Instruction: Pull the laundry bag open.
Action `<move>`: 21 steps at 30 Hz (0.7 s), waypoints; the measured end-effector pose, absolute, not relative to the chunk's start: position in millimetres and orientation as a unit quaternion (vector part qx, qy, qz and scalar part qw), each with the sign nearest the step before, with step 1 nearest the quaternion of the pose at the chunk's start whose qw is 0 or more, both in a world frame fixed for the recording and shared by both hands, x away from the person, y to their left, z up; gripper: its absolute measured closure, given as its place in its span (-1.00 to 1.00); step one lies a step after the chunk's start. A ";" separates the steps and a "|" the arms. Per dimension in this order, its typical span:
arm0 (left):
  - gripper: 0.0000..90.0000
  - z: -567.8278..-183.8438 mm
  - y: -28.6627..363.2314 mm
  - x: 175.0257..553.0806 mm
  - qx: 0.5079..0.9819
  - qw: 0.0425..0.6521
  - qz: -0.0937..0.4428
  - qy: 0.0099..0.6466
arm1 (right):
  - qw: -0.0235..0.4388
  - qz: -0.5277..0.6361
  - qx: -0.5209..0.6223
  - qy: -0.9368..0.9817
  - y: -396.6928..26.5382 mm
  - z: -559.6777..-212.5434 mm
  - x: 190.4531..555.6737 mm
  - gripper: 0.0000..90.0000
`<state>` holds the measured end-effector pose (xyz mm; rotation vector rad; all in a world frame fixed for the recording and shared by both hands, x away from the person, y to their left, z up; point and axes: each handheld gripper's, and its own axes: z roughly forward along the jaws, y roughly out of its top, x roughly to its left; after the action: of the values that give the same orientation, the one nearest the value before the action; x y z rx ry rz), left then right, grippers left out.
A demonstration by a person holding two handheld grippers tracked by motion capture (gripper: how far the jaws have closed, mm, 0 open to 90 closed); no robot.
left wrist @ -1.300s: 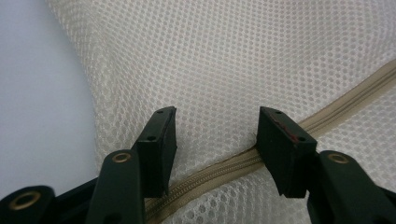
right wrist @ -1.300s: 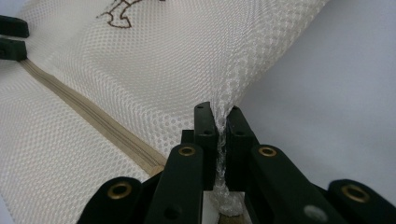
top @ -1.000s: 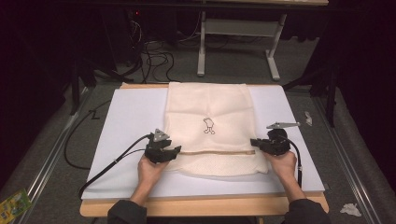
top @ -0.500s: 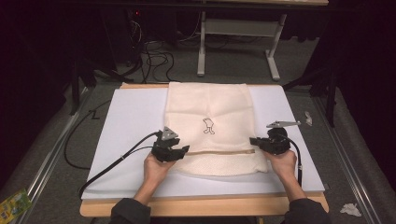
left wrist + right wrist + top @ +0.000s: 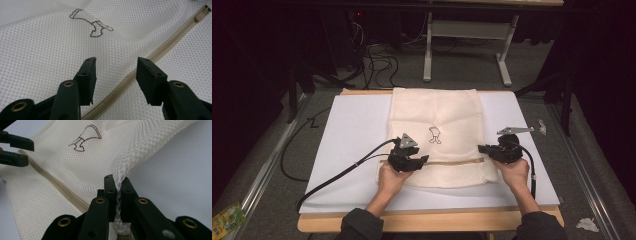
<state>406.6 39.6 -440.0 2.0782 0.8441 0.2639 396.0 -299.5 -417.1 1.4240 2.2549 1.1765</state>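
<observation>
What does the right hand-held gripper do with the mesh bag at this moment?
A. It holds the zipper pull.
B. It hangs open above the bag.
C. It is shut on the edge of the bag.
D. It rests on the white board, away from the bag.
C: in the right gripper view, the right hand-held gripper has its jaws closed on a bunched edge of the mesh bag, away from the zipper.
</observation>
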 end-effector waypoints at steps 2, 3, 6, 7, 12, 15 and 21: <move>0.17 -440.0 35.4 406.1 0.835 0.426 0.104 0.332 | 0.113 0.403 0.483 0.769 -298.3 -415.1 396.1 0.95; 0.18 -440.3 32.6 405.9 0.835 0.427 0.102 0.331 | 0.112 0.405 0.483 0.768 -297.7 -414.7 396.0 0.95; 0.19 -440.6 28.1 405.3 0.837 0.429 0.100 0.326 | 0.111 0.406 0.481 0.769 -296.2 -415.0 396.5 0.95; 0.20 -440.8 26.5 405.0 0.835 0.432 0.096 0.326 | 0.110 0.407 0.479 0.769 -296.0 -415.3 396.8 0.95; 0.20 -441.6 19.0 403.8 0.838 0.432 0.087 0.320 | 0.104 0.413 0.480 0.767 -294.3 -415.4 397.4 0.95; 0.20 -441.8 13.9 403.5 0.839 0.433 0.080 0.319 | 0.101 0.417 0.479 0.766 -293.6 -415.5 397.5 0.95; 0.21 -442.0 9.2 403.1 0.839 0.439 0.065 0.316 | 0.098 0.420 0.475 0.767 -290.6 -413.8 399.1 0.95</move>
<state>403.1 9.2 -442.0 2.0846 0.7844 0.1624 399.1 -290.6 -413.8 1.4067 2.2685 1.2426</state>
